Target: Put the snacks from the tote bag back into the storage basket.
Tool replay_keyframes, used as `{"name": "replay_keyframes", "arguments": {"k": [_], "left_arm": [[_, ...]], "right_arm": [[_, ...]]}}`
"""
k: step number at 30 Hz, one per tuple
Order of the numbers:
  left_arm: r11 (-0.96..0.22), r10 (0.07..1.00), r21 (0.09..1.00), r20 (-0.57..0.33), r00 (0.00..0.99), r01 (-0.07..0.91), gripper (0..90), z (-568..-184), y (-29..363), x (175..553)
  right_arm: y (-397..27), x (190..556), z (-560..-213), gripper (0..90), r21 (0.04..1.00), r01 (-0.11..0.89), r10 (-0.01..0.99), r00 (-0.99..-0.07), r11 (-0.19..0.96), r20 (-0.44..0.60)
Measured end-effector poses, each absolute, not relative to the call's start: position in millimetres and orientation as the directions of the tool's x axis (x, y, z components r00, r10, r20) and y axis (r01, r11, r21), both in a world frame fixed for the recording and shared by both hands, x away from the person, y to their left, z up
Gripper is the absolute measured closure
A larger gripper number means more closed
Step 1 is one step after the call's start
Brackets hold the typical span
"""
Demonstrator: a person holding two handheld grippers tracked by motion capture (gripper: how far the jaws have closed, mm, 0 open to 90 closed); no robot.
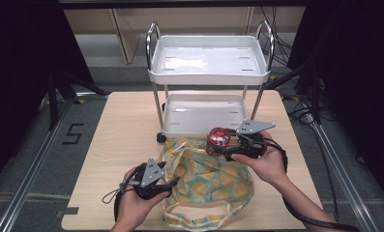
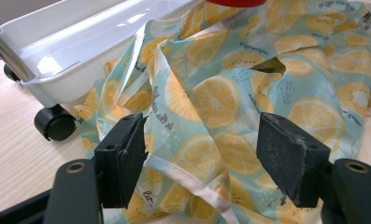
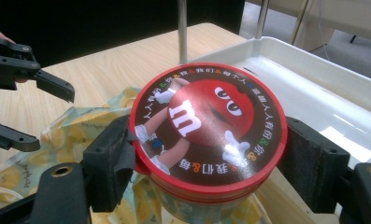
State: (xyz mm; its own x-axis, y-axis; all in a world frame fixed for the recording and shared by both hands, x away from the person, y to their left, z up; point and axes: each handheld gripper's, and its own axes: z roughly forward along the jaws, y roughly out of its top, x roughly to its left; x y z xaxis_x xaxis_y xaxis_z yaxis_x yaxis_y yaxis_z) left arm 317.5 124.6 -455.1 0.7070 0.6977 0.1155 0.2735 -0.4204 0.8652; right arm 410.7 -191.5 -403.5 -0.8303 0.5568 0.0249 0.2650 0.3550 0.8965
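R gripper [image 3: 206,154]: jaws closed on round red-lidded candy tin [image 3: 207,135], one pad on each side of tin wall just under lid rim; tin upright, lid face toward cam.
Tin: M&M print on lid, red cartoon char. w/ white "m", ring of coloured text round edge. In high view tin [image 1: 218,137] sits in R jaws above far edge of bag, just in front of cart's lower tray. Whether it rests on anything: can't tell.
L gripper [image 2: 204,154]: jaws apart, nothing pinched; bag fabric lies between and below pads, white hem running past L pad. Contact w/ cloth: can't tell.
L gripper, high view [image 1: 172,182]: at near-left side of bag, pointing right toward it; held by person's L hand [image 1: 134,203].
R hand [image 1: 267,164]: holds R gripper from right side of bag, jaws pointing left.
Bag [image 1: 206,179]: cloth tote, pale teal w/ lemon-slice print, crumpled flat on table, handle loop at near edge. Mouth gap visible in L gripper view [image 2: 269,65].
Cart [image 1: 209,72]: white 2-tier tray trolley, chrome posts, black casters [image 2: 54,122]; stands on far half of table, bag touching its lower tray front.
Table [image 1: 117,135]: light wood top.
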Motion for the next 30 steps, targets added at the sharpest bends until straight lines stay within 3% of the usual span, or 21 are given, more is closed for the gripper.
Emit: {"name": "replay_keyframes", "arguments": {"k": [30], "left_arm": [[-0.430, 0.690, 0.865, 0.131, 0.712, 0.258, 32.4, -452.5, 124.4, 317.1]], "right_arm": [[-196.3, 419.7, -397.1, 26.2, 0.905, 0.276, 0.610, -0.792, 0.323, 0.024]]}}
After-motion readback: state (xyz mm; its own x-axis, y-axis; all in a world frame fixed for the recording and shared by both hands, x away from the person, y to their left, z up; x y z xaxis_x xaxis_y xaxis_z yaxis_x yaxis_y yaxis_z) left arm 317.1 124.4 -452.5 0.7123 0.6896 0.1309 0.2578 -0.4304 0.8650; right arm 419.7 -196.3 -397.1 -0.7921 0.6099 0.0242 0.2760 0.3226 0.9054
